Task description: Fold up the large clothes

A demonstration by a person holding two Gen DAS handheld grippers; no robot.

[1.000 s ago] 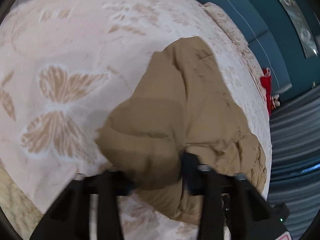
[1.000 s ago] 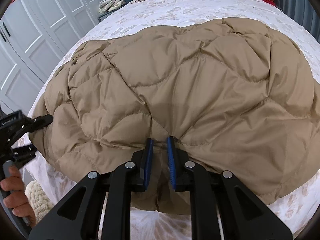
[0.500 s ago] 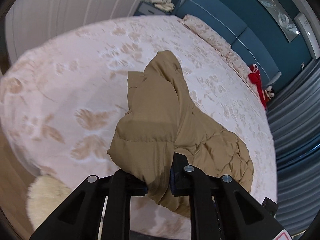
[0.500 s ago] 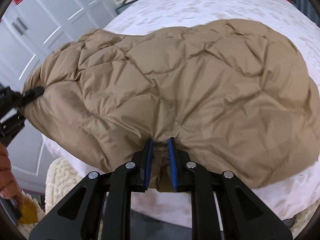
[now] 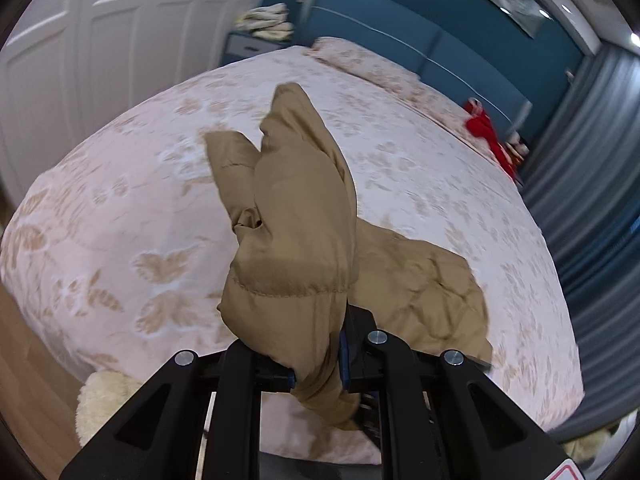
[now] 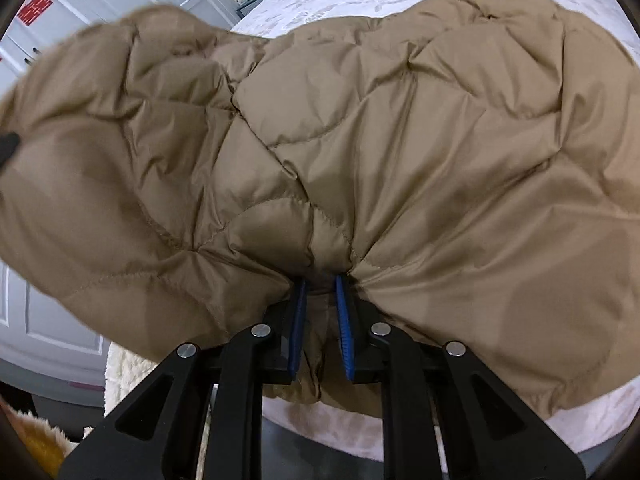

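Note:
A tan quilted down jacket (image 6: 400, 128) is held up over a bed with a pale butterfly-print cover (image 5: 120, 208). My right gripper (image 6: 320, 292) is shut on the jacket's near hem, the fabric bunched between its blue pads. My left gripper (image 5: 318, 344) is shut on another edge of the jacket (image 5: 292, 240), which rises in front of the camera in a tall fold; the rest trails down onto the bed at the right (image 5: 424, 292). The tip of the left gripper (image 6: 8, 146) shows at the far left of the right wrist view.
White wardrobe doors (image 5: 80, 40) stand to the left of the bed. A blue headboard (image 5: 440, 52), a red item (image 5: 488, 132) and grey curtains (image 5: 592, 200) lie at the far side. A cream fluffy rug (image 5: 104, 404) lies on the floor by the bed's near edge.
Both grippers have lifted the jacket higher off the bed. In the left wrist view the bed has dropped away and the fold stands taller; the jacket's left side rose in the right wrist view.

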